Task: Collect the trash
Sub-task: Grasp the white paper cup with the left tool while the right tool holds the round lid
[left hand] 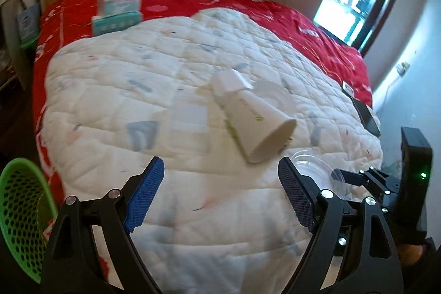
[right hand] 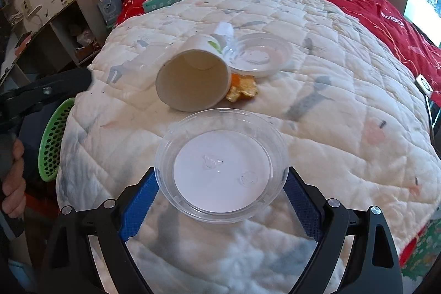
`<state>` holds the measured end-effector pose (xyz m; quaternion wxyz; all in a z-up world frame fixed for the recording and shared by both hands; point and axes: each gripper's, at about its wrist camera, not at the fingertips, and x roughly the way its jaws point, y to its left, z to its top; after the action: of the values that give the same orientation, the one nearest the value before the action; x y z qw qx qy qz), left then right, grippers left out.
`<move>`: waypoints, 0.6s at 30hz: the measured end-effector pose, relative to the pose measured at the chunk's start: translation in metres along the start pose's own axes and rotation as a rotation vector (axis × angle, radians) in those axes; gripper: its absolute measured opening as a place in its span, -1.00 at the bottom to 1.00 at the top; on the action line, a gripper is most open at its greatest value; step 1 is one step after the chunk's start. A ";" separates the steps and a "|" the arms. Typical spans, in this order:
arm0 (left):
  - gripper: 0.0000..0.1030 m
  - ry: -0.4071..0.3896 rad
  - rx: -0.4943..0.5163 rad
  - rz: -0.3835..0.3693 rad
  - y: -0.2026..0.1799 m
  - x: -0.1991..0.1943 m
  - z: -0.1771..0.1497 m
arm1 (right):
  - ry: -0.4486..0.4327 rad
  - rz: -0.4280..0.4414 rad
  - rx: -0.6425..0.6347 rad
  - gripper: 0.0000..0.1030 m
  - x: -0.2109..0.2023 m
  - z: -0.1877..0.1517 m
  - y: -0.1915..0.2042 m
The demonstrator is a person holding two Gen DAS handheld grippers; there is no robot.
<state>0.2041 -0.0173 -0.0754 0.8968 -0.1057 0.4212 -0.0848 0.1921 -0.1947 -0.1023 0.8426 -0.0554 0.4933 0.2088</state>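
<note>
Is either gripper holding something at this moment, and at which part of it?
The right gripper holds the clear plastic lid by two opposite sides of its rim. The left gripper is open and holds nothing.

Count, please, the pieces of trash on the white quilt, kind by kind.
Clear plastic lids: 2, near, far
Paper cup: 1
Orange peel: 1
White paper scrap: 1
Total: 5
</note>
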 end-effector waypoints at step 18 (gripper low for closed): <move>0.64 0.167 -0.254 -0.122 -0.037 0.080 0.043 | -0.046 0.023 0.076 0.69 -0.032 -0.027 -0.042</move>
<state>0.2859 -0.0673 -0.0976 0.8311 -0.2363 0.4946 -0.0935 0.1740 -0.2504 -0.0931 0.8529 -0.0127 0.4818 0.2007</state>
